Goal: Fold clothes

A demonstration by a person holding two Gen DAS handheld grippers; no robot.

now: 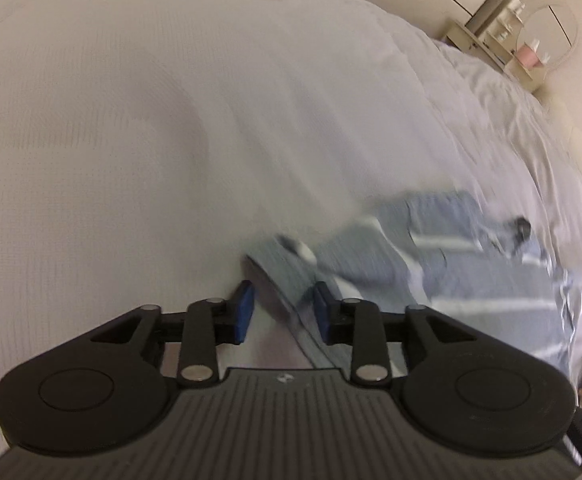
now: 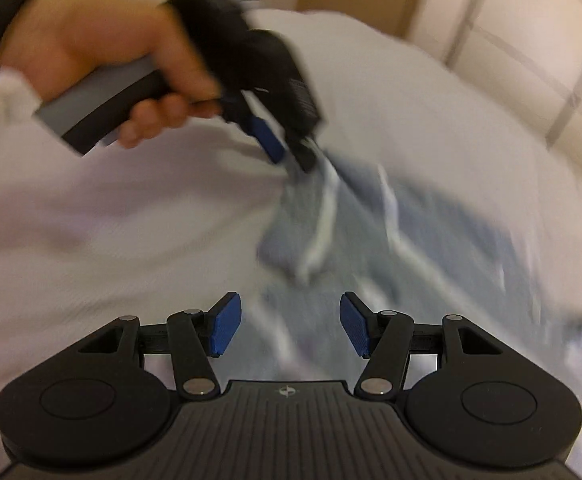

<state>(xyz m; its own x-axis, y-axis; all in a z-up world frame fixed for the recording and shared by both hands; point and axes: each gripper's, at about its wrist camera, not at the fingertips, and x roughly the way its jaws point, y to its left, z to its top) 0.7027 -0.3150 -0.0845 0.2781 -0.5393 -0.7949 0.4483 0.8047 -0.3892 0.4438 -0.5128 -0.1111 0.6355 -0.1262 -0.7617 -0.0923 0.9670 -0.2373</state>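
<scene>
A grey-blue garment with white stripes (image 1: 443, 264) lies crumpled on the white bed sheet (image 1: 131, 140). An edge of it runs between the blue pads of my left gripper (image 1: 281, 304), whose jaws stand partly apart with the cloth in the gap. In the right wrist view the left gripper (image 2: 291, 156) appears shut on the garment's (image 2: 431, 232) upper corner and lifts it. My right gripper (image 2: 291, 324) is open and empty, just above the garment's near part. Both views are blurred by motion.
A white dresser with a round mirror (image 1: 531, 40) stands beyond the bed's far end. Cardboard-coloured panels and a pale tiled wall (image 2: 511, 40) lie behind the bed. The person's bare hand (image 2: 103, 52) holds the left gripper's handle.
</scene>
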